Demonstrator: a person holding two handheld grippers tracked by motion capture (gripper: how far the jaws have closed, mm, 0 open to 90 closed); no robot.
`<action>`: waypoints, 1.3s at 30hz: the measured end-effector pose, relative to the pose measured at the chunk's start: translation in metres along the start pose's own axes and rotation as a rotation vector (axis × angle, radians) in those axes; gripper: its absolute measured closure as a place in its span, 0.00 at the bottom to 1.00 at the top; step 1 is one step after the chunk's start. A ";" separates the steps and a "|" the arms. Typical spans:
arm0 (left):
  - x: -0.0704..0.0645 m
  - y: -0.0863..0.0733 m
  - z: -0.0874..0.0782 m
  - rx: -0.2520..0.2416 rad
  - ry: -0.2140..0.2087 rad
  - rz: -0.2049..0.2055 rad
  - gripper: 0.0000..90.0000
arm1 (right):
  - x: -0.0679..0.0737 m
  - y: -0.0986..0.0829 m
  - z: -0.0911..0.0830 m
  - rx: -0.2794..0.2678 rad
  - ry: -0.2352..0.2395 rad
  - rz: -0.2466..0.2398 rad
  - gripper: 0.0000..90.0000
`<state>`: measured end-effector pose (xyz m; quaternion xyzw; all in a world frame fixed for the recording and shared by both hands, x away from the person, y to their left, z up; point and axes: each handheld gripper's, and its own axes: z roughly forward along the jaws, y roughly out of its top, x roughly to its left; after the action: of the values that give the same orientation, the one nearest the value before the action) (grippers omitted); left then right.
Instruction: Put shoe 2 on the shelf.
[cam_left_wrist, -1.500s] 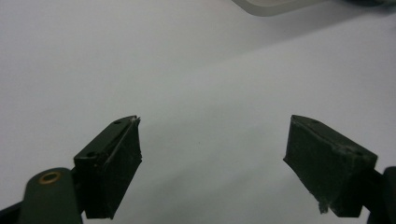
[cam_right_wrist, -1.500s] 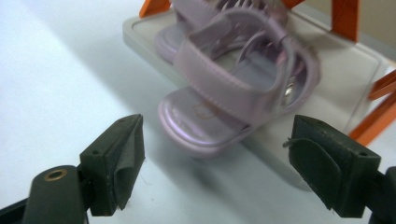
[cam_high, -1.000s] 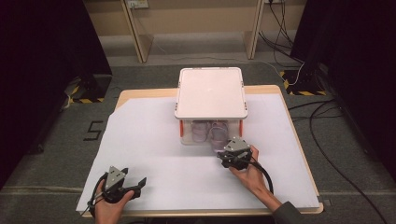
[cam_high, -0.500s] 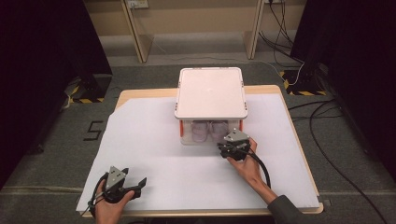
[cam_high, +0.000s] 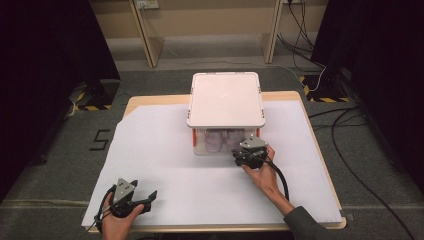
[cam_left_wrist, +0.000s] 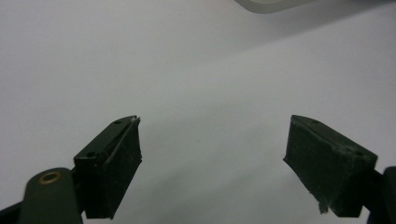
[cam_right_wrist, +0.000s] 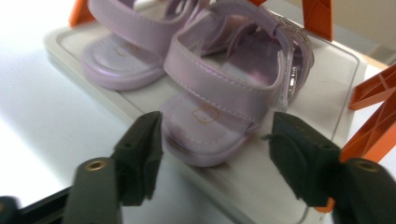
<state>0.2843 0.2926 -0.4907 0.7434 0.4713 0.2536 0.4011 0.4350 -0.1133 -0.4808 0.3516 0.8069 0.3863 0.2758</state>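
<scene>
Room: dark curtains on both sides, grey floor with cables, wooden frame legs at the far end.
Counter (cam_high: 320, 165): covered by a white sheet (cam_high: 160, 155); a clear box (cam_high: 220, 142) with a white lid (cam_high: 226, 99) and orange corner posts sits at the far middle.
High view: right gripper (cam_high: 246, 159) is at the near right corner of the box; left gripper (cam_high: 142, 200) rests near the near left edge, well apart.
Left gripper view: left gripper (cam_left_wrist: 212, 163) released, jaws spread over bare sheet.
Right gripper view: right gripper (cam_right_wrist: 215, 154) released, jaws either side of the toe of the nearer lilac sandal (cam_right_wrist: 233, 93); a second sandal (cam_right_wrist: 126, 51) lies beside it.
Advice: push in level, centre the sole, then close on its edges, clear of the orange post (cam_right_wrist: 373, 121).
</scene>
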 end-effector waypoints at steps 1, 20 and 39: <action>0.000 0.000 0.000 0.000 0.000 -0.002 0.20 | -0.001 0.000 -0.003 0.001 0.022 0.023 0.36; 0.000 0.000 -0.001 -0.002 0.002 -0.001 0.20 | 0.000 -0.019 -0.064 -0.047 0.194 0.094 0.26; -0.001 0.000 -0.001 -0.004 -0.002 0.000 0.20 | -0.003 -0.054 -0.100 -0.041 0.248 0.164 0.19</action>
<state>0.2833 0.2920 -0.4904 0.7428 0.4705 0.2537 0.4031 0.3463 -0.1833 -0.4697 0.3605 0.7953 0.4642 0.1486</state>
